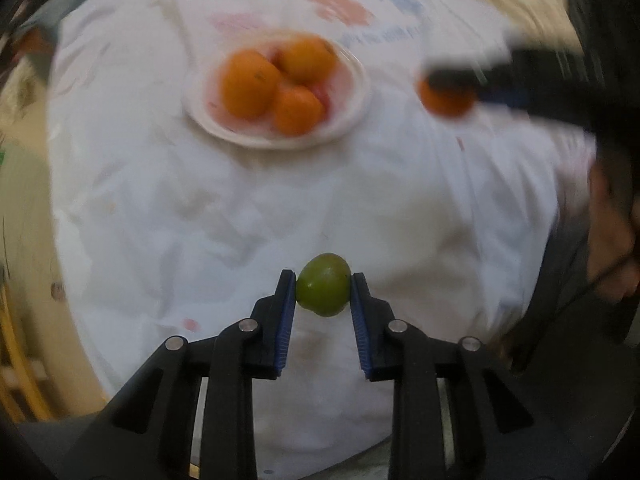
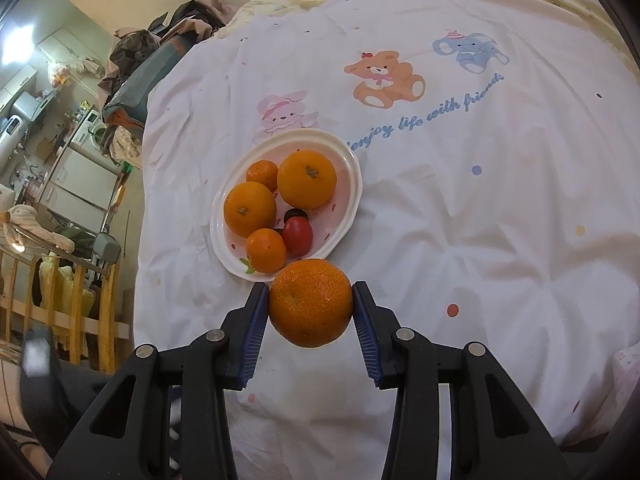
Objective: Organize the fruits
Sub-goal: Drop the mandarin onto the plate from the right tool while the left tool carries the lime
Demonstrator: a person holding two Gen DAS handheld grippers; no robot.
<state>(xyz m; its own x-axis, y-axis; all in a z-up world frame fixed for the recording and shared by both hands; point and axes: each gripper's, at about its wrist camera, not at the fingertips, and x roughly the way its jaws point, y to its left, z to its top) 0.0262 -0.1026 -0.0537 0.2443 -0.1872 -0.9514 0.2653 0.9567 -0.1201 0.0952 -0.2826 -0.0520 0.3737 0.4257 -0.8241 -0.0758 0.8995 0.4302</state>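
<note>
Green fruit (image 1: 323,290) btwn left tongs (image 1: 323,280) pads

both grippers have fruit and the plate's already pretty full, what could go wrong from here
1. The left gripper pinches the small green fruit only at its fingertips; a jolt might pop it out onto the cloth.
2. The plate already holds four oranges and a red tomato, so the orange in the right gripper may roll off or knock others out.
3. The soft, wrinkled cloth could let the plate tip.
</note>
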